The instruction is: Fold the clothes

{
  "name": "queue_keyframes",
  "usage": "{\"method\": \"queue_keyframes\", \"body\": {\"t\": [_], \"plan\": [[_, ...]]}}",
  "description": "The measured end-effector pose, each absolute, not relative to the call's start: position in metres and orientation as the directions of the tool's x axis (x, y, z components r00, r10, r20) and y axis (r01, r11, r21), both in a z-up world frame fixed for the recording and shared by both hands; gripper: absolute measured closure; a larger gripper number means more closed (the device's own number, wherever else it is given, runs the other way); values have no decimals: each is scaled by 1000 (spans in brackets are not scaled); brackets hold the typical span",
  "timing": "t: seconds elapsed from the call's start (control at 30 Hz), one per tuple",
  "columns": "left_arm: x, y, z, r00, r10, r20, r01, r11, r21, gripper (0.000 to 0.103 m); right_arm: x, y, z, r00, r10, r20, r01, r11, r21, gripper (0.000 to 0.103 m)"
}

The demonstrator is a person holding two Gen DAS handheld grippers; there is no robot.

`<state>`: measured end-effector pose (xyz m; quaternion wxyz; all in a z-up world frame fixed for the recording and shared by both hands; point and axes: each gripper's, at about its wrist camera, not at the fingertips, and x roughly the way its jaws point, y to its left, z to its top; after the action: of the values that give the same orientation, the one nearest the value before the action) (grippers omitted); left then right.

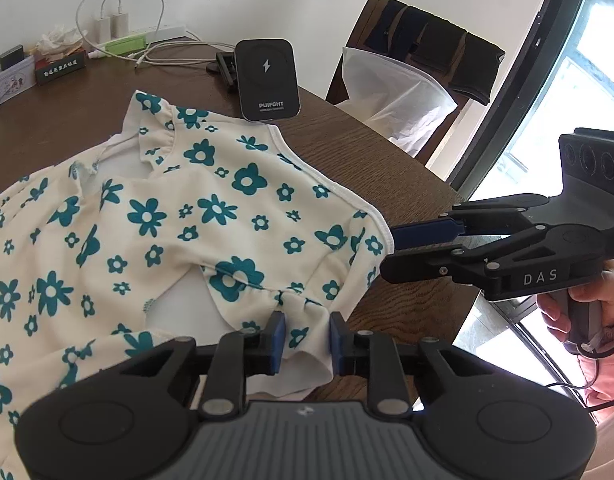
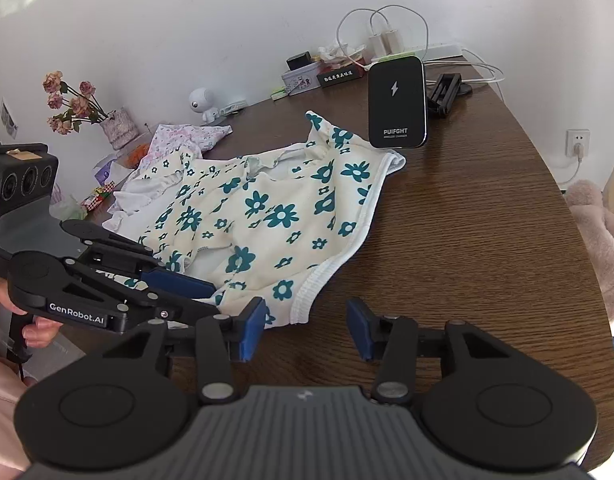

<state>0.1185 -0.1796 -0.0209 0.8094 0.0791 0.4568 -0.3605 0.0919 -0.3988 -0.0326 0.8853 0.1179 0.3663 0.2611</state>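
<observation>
Both tools take the dress's near edge, ready to fold.
Left tool [image 1: 303, 342] pinches the dress [image 1: 211, 216] sleeve, it seems; right tool [image 2: 305, 330] is spread at the hem corner.

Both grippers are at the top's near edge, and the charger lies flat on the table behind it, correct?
Not quite: the charger stands upright, not flat. The right wrist view shows it on the table behind the top. The rest holds.
</observation>
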Motion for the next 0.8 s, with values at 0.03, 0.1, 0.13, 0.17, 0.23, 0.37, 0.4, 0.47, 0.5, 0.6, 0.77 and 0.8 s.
{"method": "queue_keyframes", "body": {"t": [0.03,0.1,0.13,0.17,0.23,0.37,0.4,0.47,0.5,0.6,0.77,0.8], "plan": [[120,-178,-21,316,-518,-795,651,728,-216,82,92,-398,-33,591,555,-585,-383,832,402,58],[120,-173,-19,298,-538,-788,643,724,-251,82,93,-395,-33,582,568,-582,-397,823,406,64],[119,-171,-19,295,-543,-786,643,721,-256,82,93,-394,-33,579,572,-581,-404,820,405,67],[117,-170,-18,295,-543,-786,645,720,-256,82,92,-394,-32,578,575,-579,-412,818,401,68],[116,-169,-18,296,-541,-787,647,720,-252,82,92,-392,-31,576,578,-578,-425,816,393,70],[117,-168,-21,289,-545,-787,646,718,-259,83,91,-390,-31,572,574,-586,-439,818,373,78],[118,-166,-20,289,-550,-784,646,716,-264,83,91,-389,-31,572,572,-588,-441,819,367,78],[119,-163,-18,294,-556,-777,644,716,-269,83,91,-389,-32,572,569,-591,-444,821,360,78],[119,-161,-17,299,-558,-774,643,717,-268,84,91,-390,-32,572,569,-591,-444,820,361,78],[120,-161,-18,292,-562,-774,648,712,-272,93,90,-390,-33,569,577,-586,-449,815,367,78],[120,-162,-18,277,-586,-761,653,696,-298,101,90,-386,-32,567,575,-589,-467,814,346,81],[121,-160,-17,280,-591,-757,652,696,-303,101,90,-386,-32,566,575,-591,-470,814,342,85]]}}
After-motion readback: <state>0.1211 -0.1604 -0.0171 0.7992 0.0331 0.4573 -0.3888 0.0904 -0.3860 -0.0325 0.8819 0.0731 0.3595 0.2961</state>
